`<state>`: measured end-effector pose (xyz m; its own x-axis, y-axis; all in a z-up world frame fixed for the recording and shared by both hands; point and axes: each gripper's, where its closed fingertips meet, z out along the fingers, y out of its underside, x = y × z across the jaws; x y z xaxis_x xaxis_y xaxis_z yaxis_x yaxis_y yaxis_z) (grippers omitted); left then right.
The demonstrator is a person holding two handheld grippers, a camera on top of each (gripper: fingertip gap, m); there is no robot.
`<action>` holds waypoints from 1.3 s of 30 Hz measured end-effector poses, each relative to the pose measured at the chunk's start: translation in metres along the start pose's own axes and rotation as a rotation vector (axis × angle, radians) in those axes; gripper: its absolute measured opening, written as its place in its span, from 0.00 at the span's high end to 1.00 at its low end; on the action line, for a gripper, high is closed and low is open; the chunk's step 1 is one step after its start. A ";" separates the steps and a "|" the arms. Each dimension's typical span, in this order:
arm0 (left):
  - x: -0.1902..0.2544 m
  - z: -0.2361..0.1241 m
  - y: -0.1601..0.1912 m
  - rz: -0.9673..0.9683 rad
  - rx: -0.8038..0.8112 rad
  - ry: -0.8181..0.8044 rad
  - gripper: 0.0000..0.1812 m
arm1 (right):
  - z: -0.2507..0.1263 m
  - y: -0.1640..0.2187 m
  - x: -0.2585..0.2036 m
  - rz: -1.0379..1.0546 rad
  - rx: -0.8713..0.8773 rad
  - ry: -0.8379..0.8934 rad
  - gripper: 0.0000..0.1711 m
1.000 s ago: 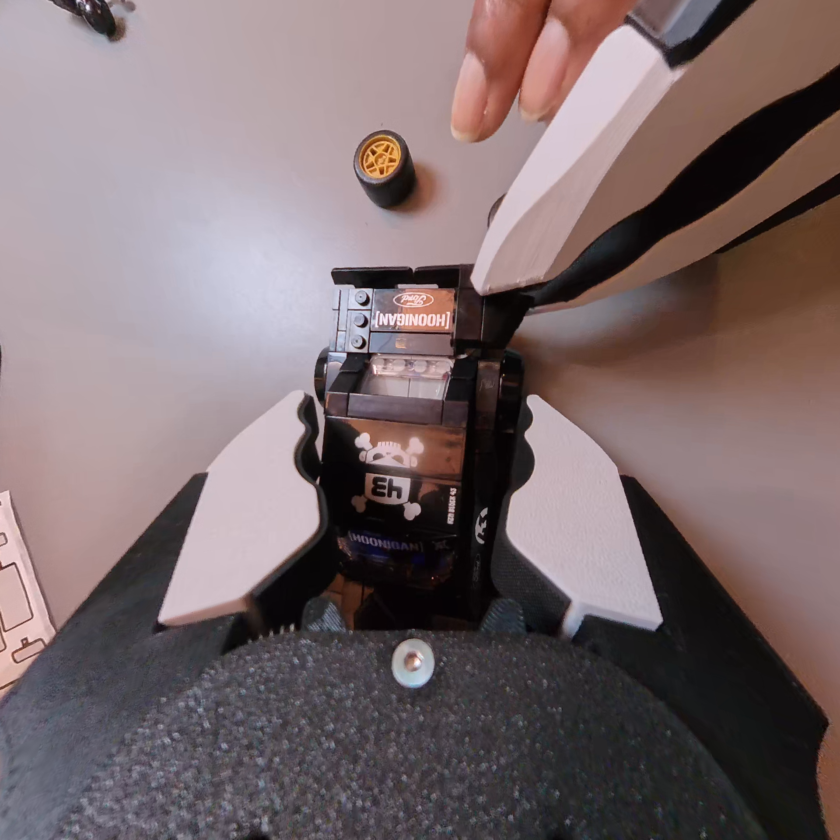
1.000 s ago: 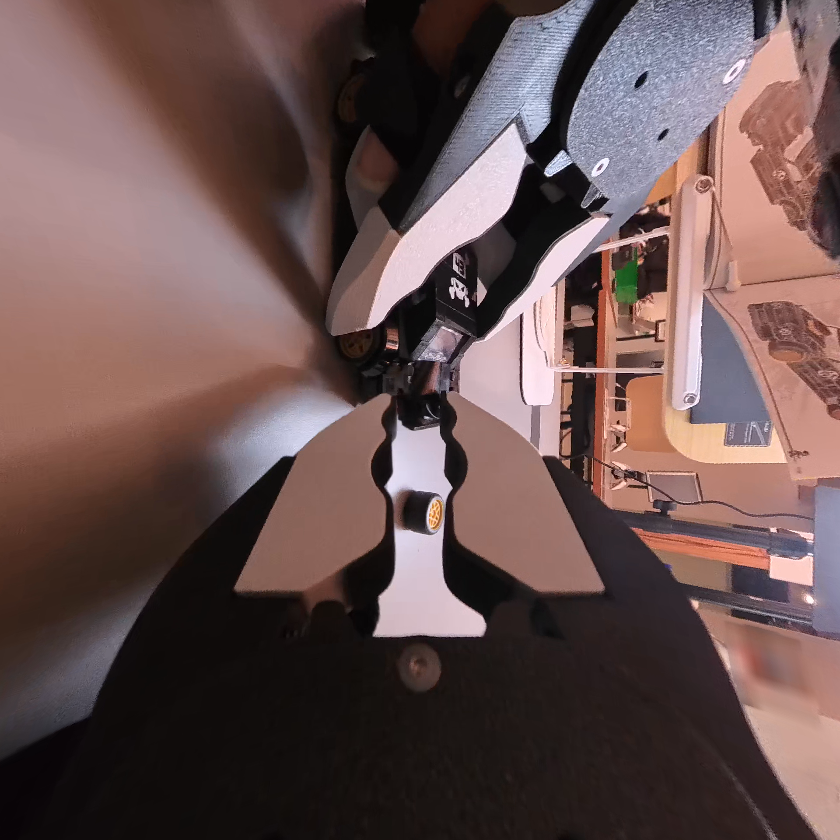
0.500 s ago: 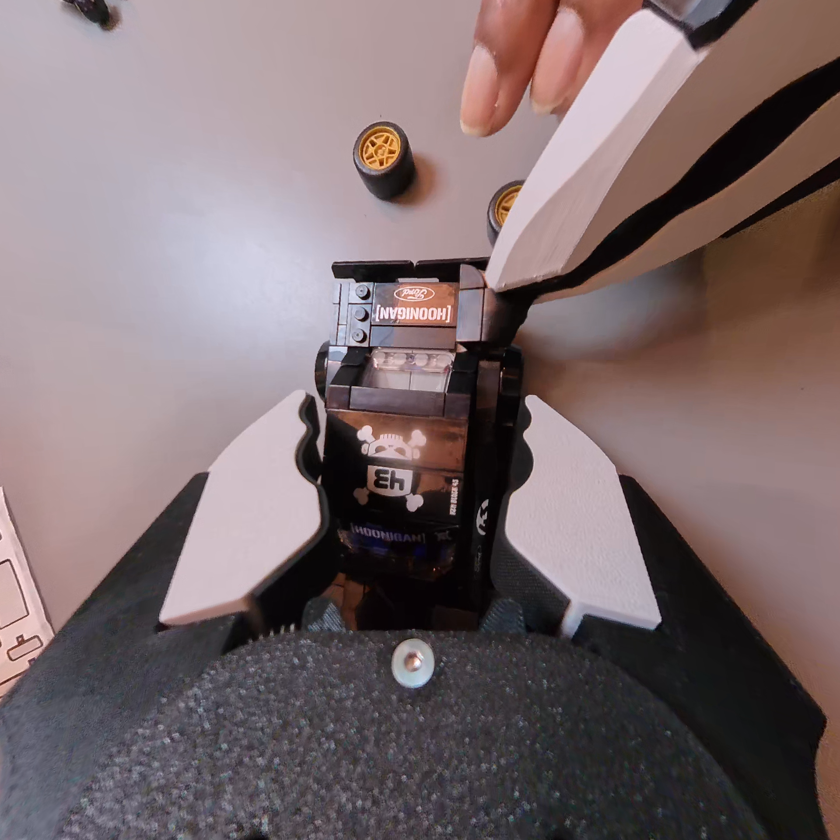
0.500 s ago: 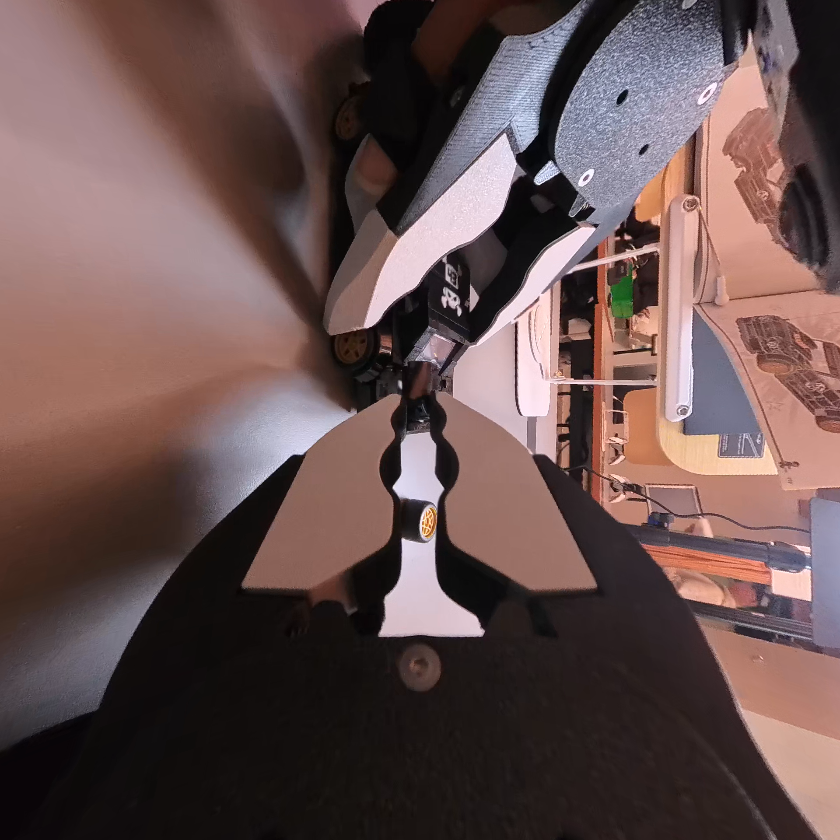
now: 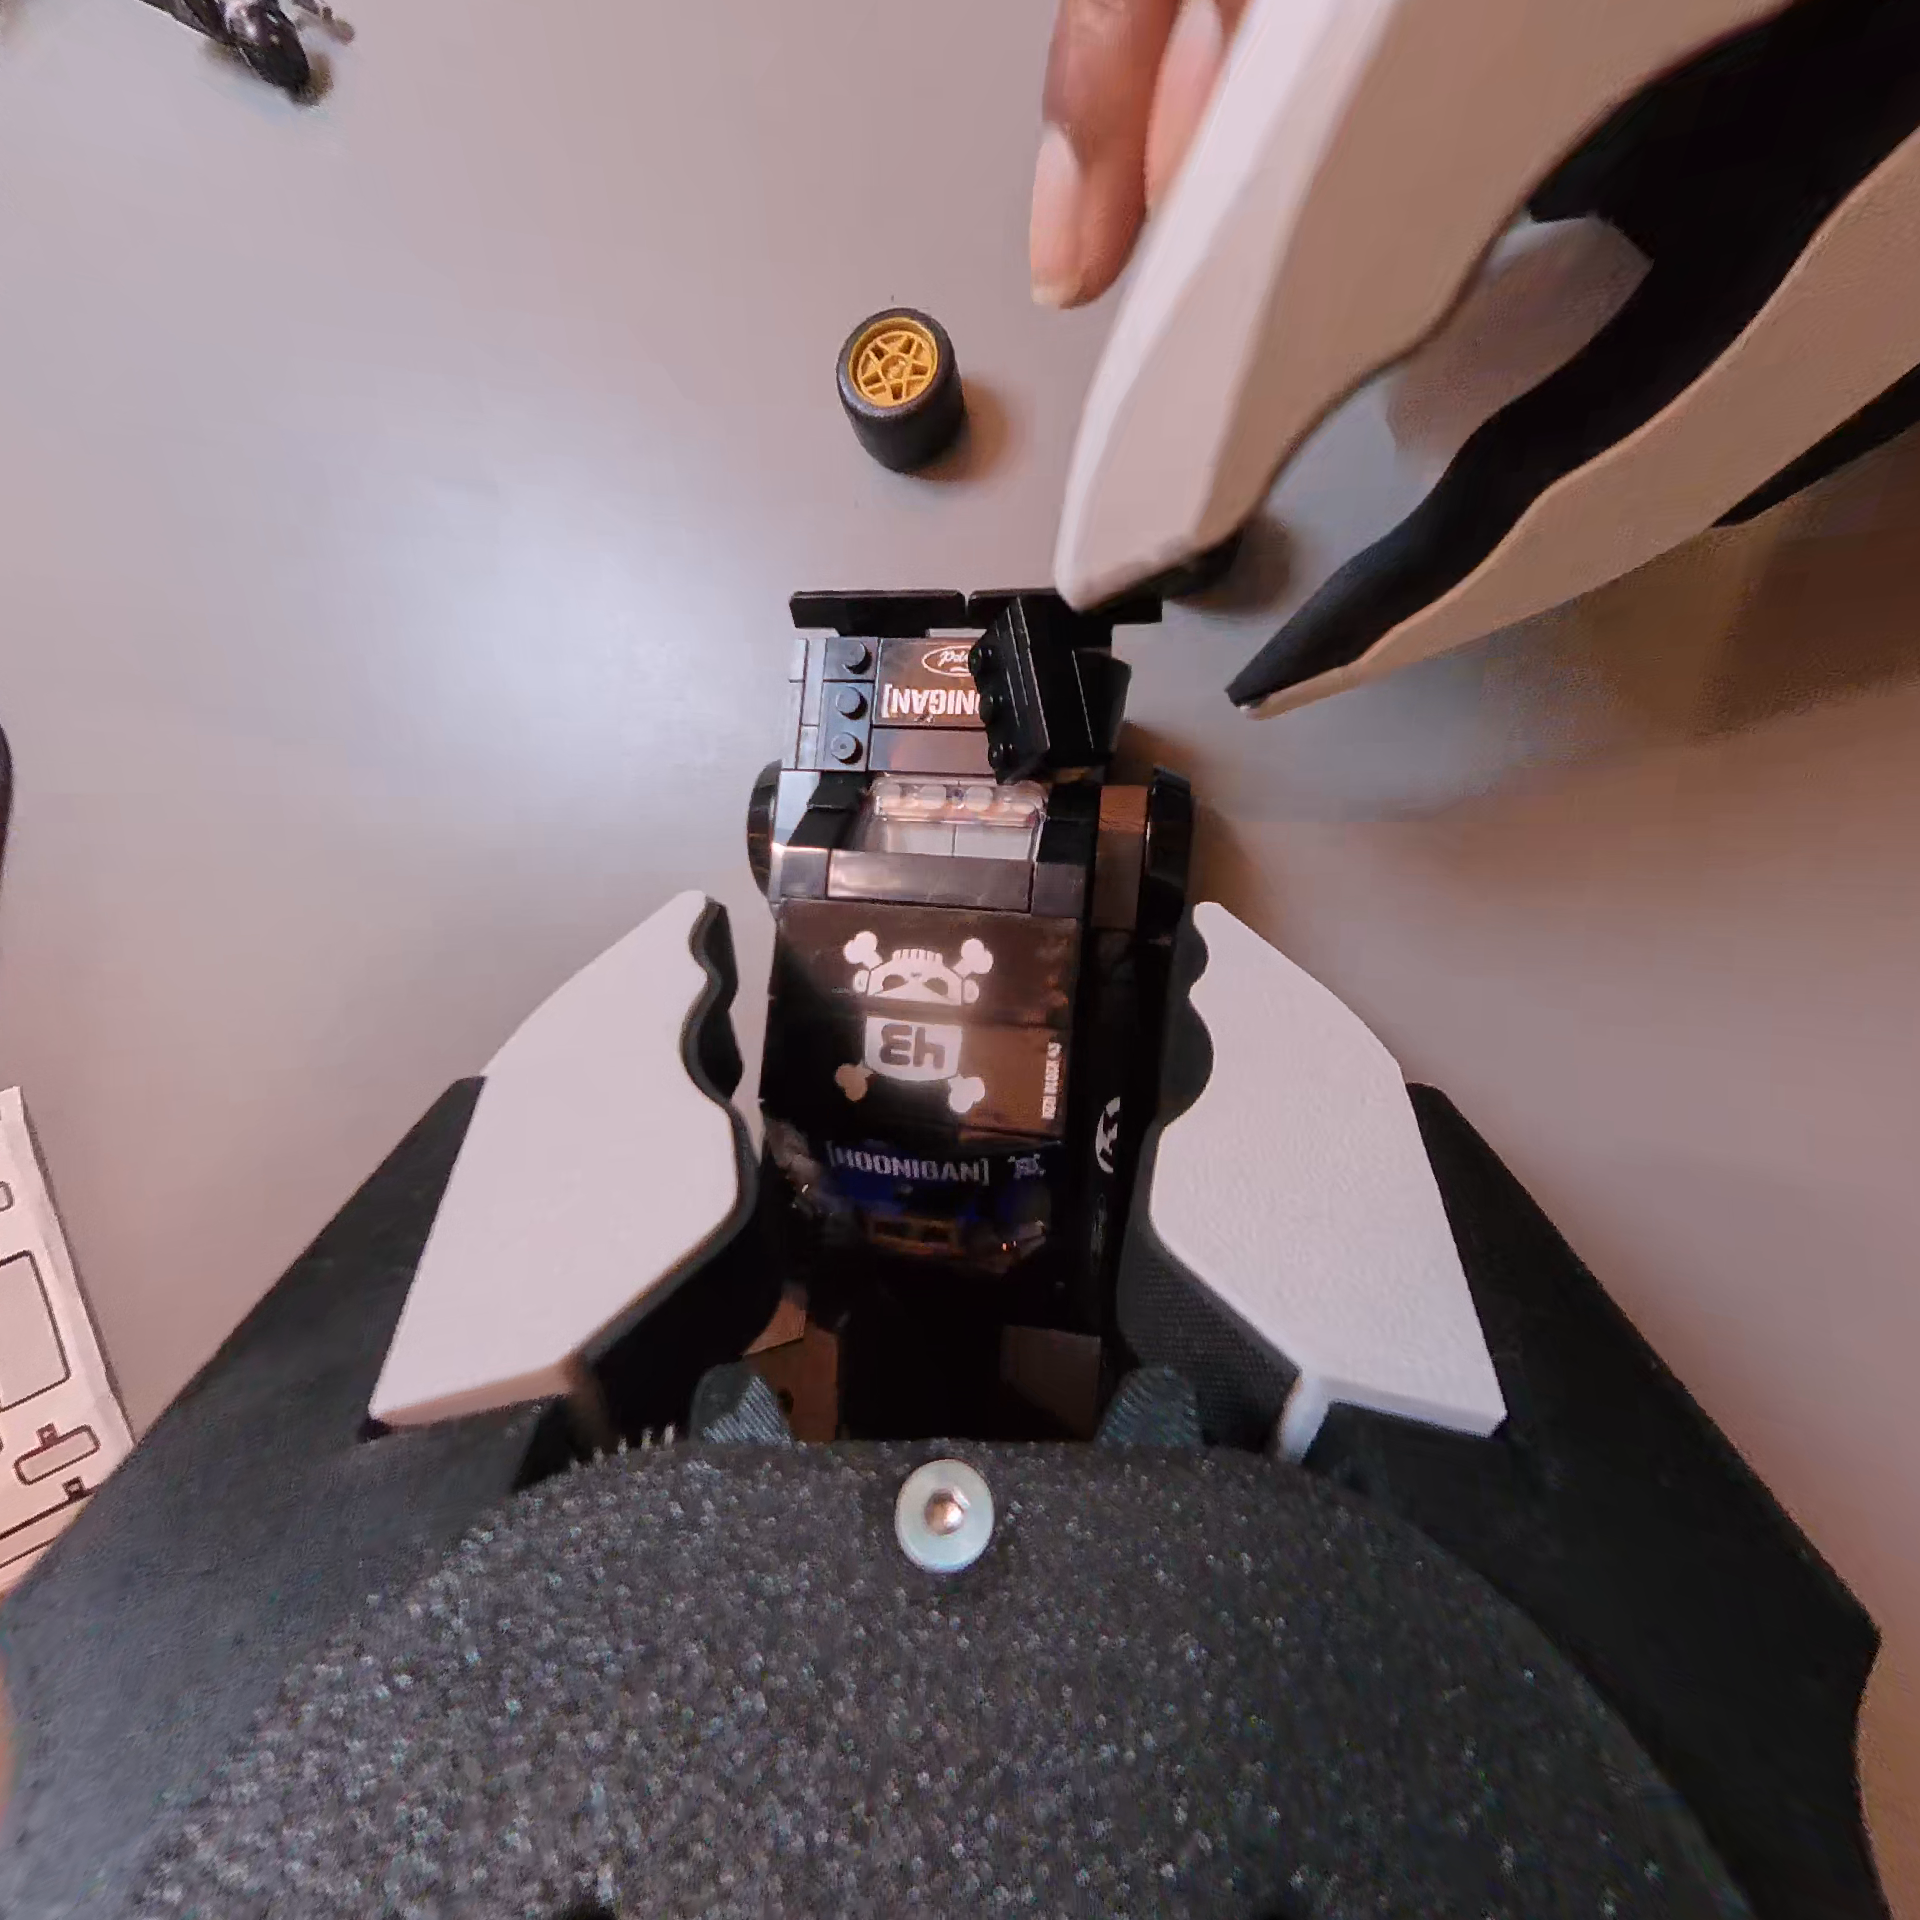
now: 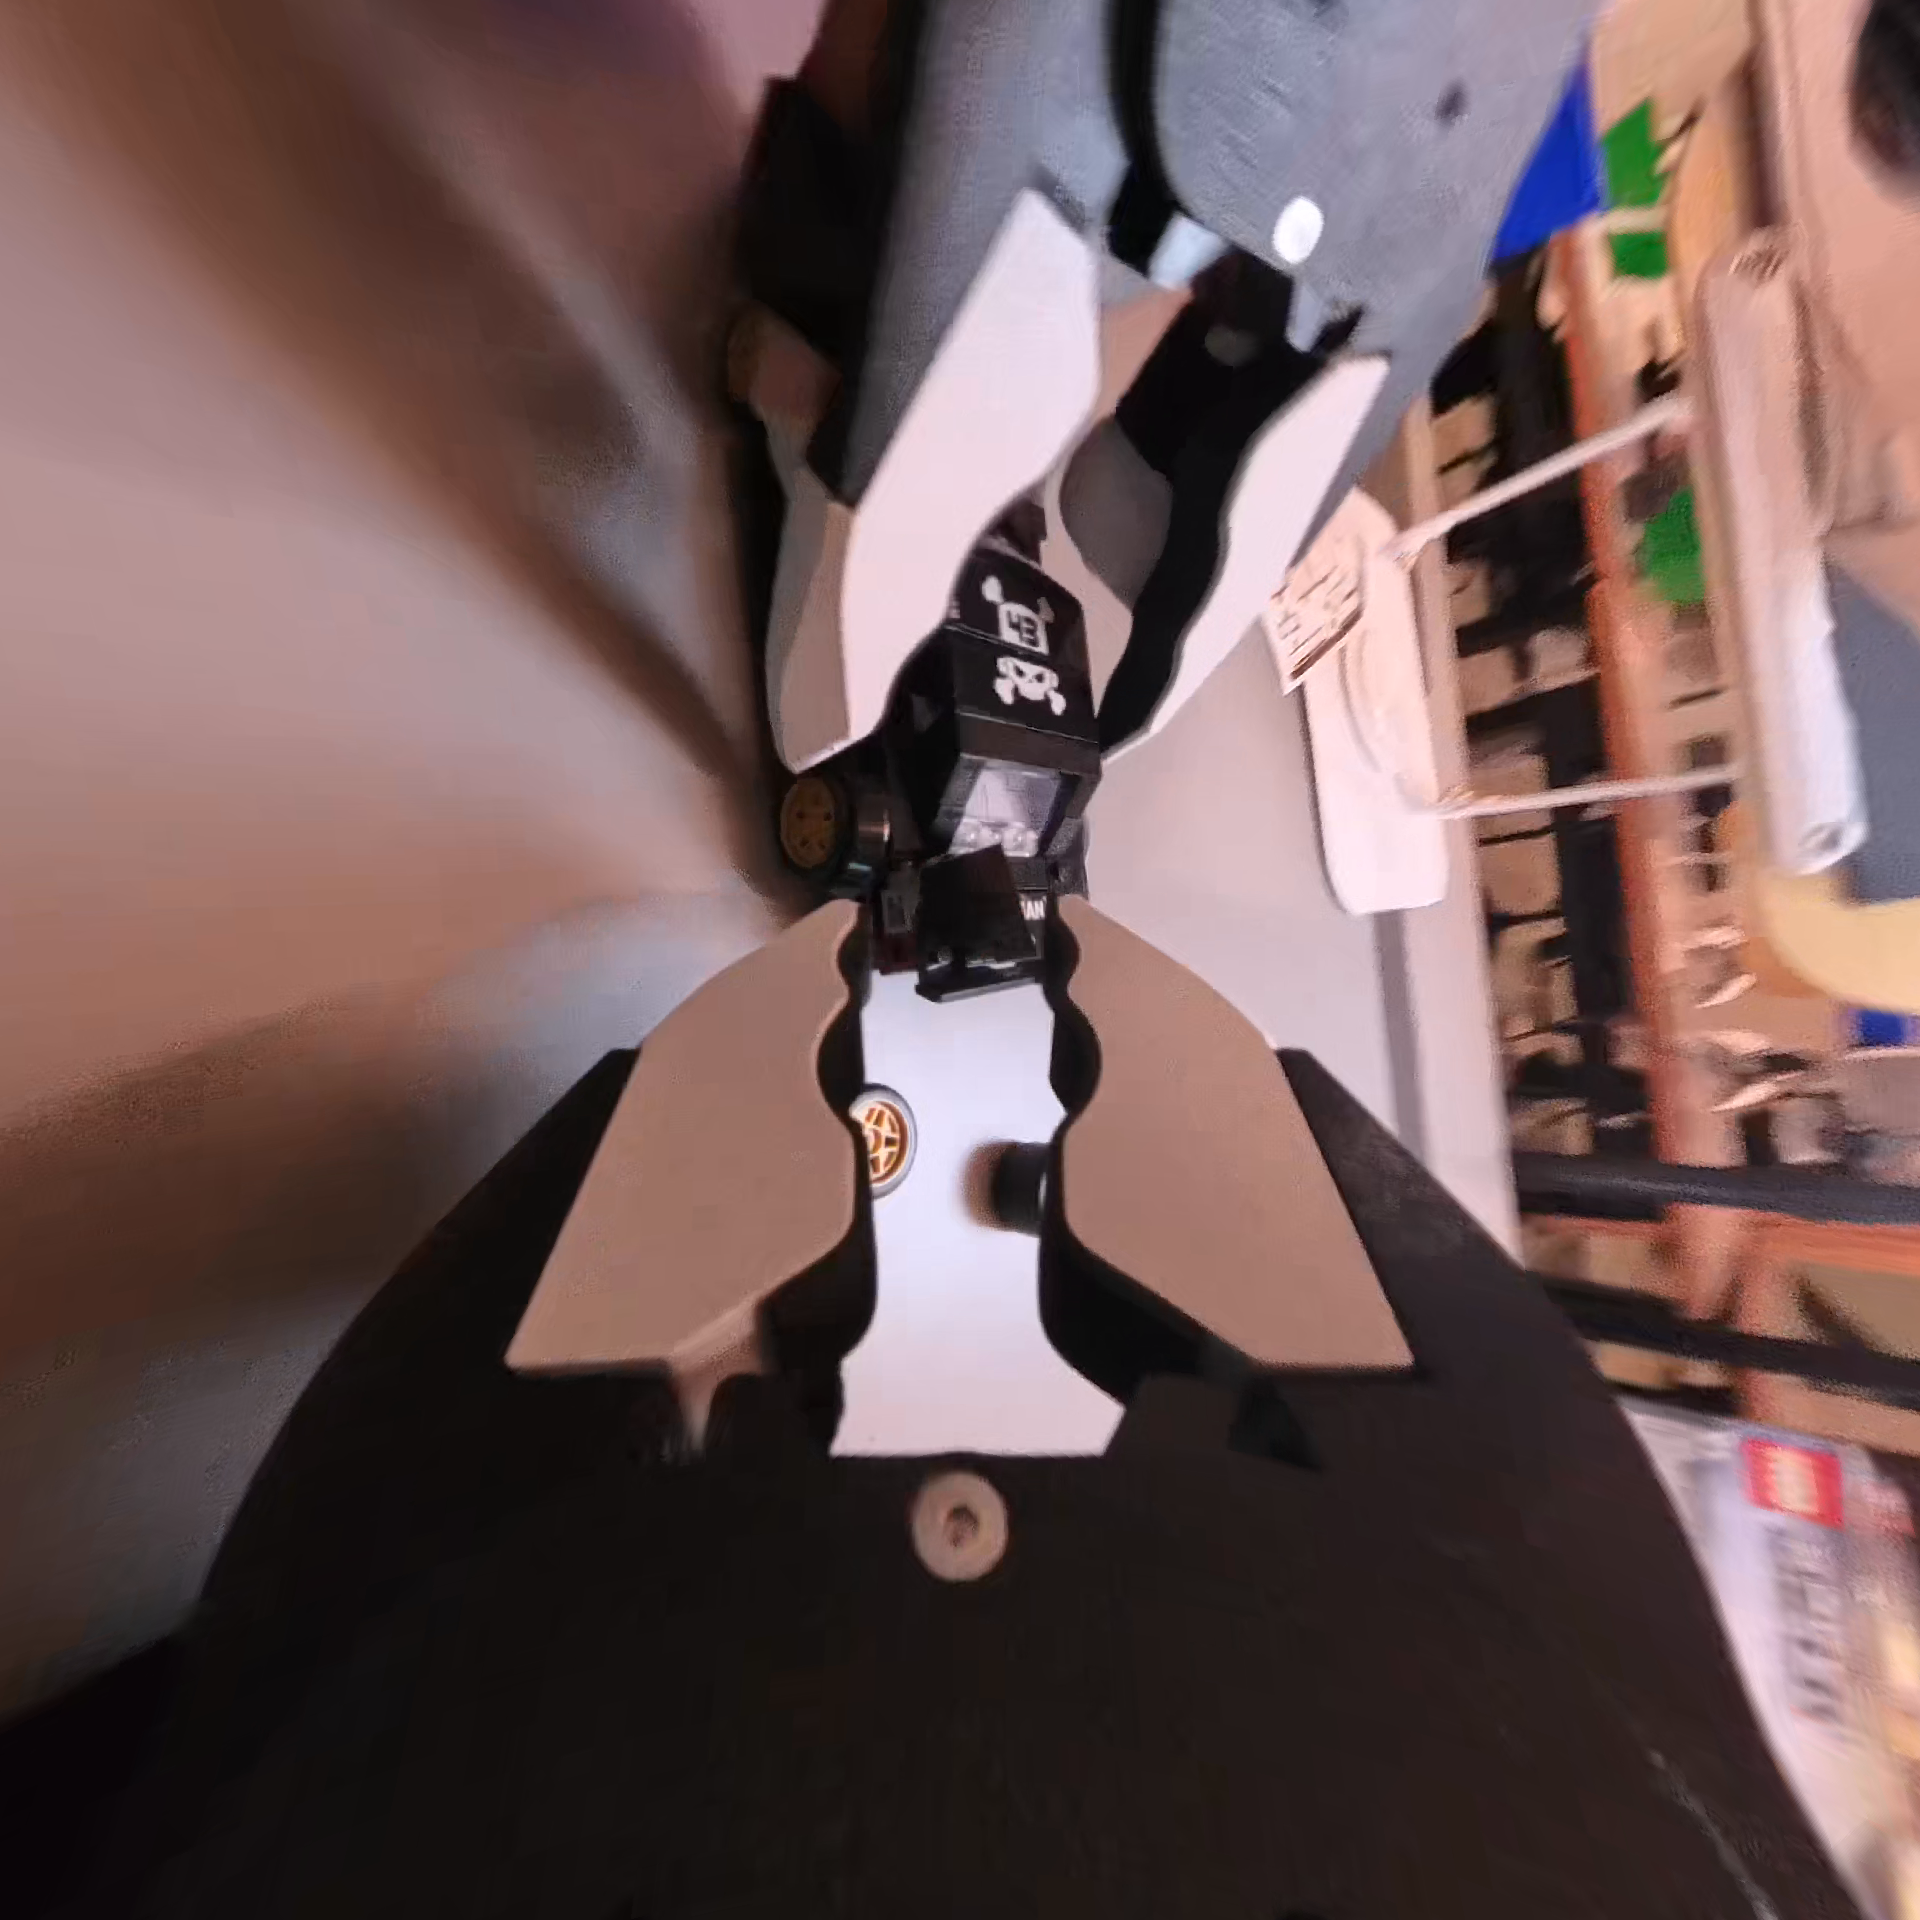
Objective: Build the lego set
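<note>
My left gripper (image 5: 951,1049) clamps the black toy car (image 5: 935,1029) by its sides, car nose toward the camera, tail at 12 o'clock.

Change since half a second ago: my right gripper (image 5: 1195,634) was pinched shut at the car's tail corner; its fingers are now spread and hold nothing. A small black brick piece (image 5: 1023,691) now sits tilted across the rear deck instead of flush. Judgement: the piece is loose or only half seated, so this step is not finished; it wants pressing down square.

Left wrist view only: a loose gold-hubbed wheel (image 5: 899,400) on the grey table (image 5: 416,623) at 11 o'clock of the car, a paper sheet (image 5: 42,1320) at 9 o'clock, and fingers (image 5: 1101,156) at 1 o'clock.

Right wrist view only (blurred): a mounted wheel (image 6: 816,821) on the car's side, and a second loose wheel (image 6: 1013,1184) beside the first.
</note>
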<state>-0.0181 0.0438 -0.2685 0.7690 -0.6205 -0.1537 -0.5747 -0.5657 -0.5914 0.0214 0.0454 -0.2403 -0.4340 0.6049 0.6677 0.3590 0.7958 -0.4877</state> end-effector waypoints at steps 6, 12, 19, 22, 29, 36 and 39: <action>-0.002 -0.012 -0.004 -0.022 0.044 0.003 0.57 | 0.008 0.003 0.003 -0.028 -0.068 -0.117 0.79; -0.001 -0.025 -0.002 -0.030 0.090 -0.011 0.57 | 0.020 0.011 -0.002 -0.114 -0.150 -0.191 0.82; -0.002 -0.032 0.005 -0.064 0.155 -0.036 0.58 | 0.016 0.006 -0.003 -0.047 -0.146 -0.303 0.86; -0.002 -0.035 0.004 -0.056 0.177 -0.053 0.59 | 0.008 0.002 -0.005 0.037 -0.134 -0.396 0.86; -0.004 -0.035 0.004 -0.062 0.202 -0.068 0.59 | 0.002 0.000 -0.014 0.172 -0.174 -0.544 0.86; -0.004 -0.031 0.007 -0.063 0.194 -0.079 0.58 | 0.002 0.002 -0.012 0.275 -0.164 -0.575 0.86; -0.003 -0.028 0.008 -0.068 0.187 -0.076 0.58 | 0.002 0.001 -0.012 0.304 -0.158 -0.587 0.86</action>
<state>-0.0332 0.0260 -0.2507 0.8273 -0.5373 -0.1636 -0.4641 -0.4898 -0.7381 0.0257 0.0391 -0.2499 -0.6554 0.7515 0.0757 0.6331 0.6013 -0.4876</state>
